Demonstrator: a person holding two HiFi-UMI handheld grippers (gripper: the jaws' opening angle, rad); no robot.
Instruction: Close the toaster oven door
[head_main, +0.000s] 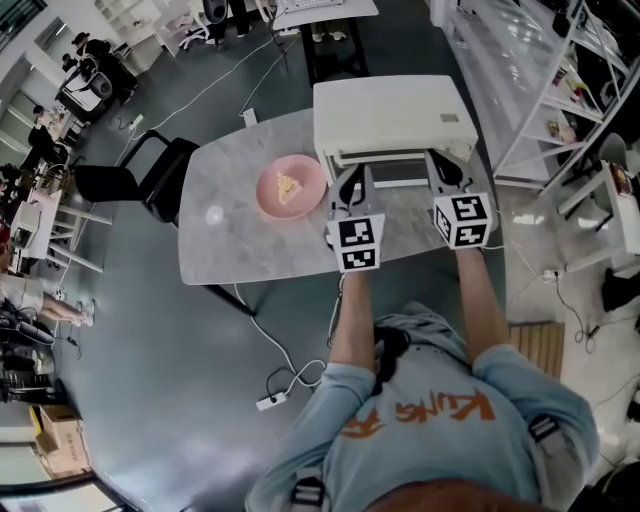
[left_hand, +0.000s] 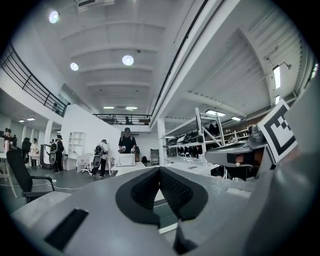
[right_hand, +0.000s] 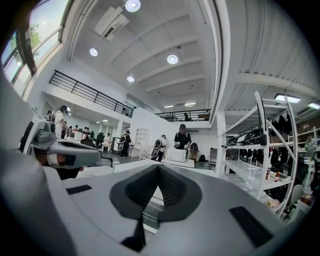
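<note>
The white toaster oven (head_main: 392, 122) stands at the far edge of the marble table (head_main: 225, 235). Its door (head_main: 388, 172) shows as a narrow strip with a dark band just below the oven's top; how far it stands open I cannot tell. My left gripper (head_main: 350, 183) is at the door's left end and my right gripper (head_main: 446, 172) at its right end, both pointing away from me. Both are shut with nothing between the jaws, as the left gripper view (left_hand: 159, 171) and the right gripper view (right_hand: 158, 167) show. Both of those views tilt up toward the ceiling.
A pink plate (head_main: 290, 187) with a slice of food sits just left of the oven. A black chair (head_main: 140, 175) stands at the table's left. White shelving (head_main: 560, 100) runs along the right. A cable and power strip (head_main: 272, 400) lie on the floor.
</note>
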